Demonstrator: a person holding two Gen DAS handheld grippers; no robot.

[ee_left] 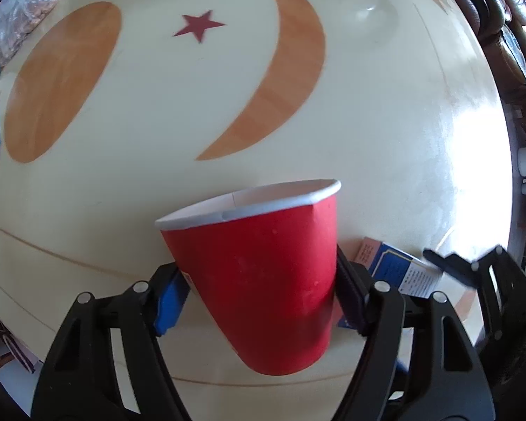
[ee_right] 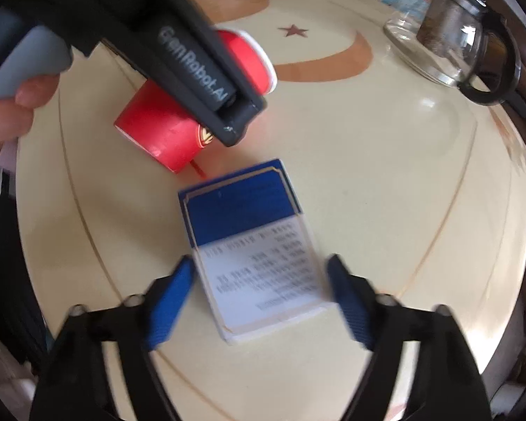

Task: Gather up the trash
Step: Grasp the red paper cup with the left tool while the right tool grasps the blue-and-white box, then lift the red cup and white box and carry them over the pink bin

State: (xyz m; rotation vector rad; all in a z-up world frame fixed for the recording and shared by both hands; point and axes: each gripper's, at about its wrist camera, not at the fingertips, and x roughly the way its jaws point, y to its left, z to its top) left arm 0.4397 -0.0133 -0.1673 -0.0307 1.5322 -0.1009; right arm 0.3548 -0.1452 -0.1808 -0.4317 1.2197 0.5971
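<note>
Looking down along my left claw (ee_left: pixel 263 301), I see the red paper cup (ee_left: pixel 263 280) lying on its side between the two blue pads (ee_left: pixel 170 300), which press against its flanks; the white rim looks slightly squashed, so I read the claw as clamped on the cup. The cup rests on the cream counter (ee_left: pixel 385 122), its open mouth pointing away from the camera.

My right claw (ee_right: pixel 259 298) straddles the blue and white box (ee_right: pixel 252 245), which lies flat on the counter just beside the cup. Its pads stand on either side of the box's white end, very close to the edges, but the view is blurred and I cannot tell whether they touch it.

Farther out, the counter carries an inlaid orange crescent (ee_left: pixel 291 80) and a small red star (ee_left: pixel 198 26). A glass coffee pot (ee_right: pixel 449 38) with a black handle stands near the far edge, well apart from the box. A clear bag of snacks (ee_left: pixel 21 24) lies at the far left edge. A hand (ee_right: pixel 7 119) grips the left tool's handle.
</note>
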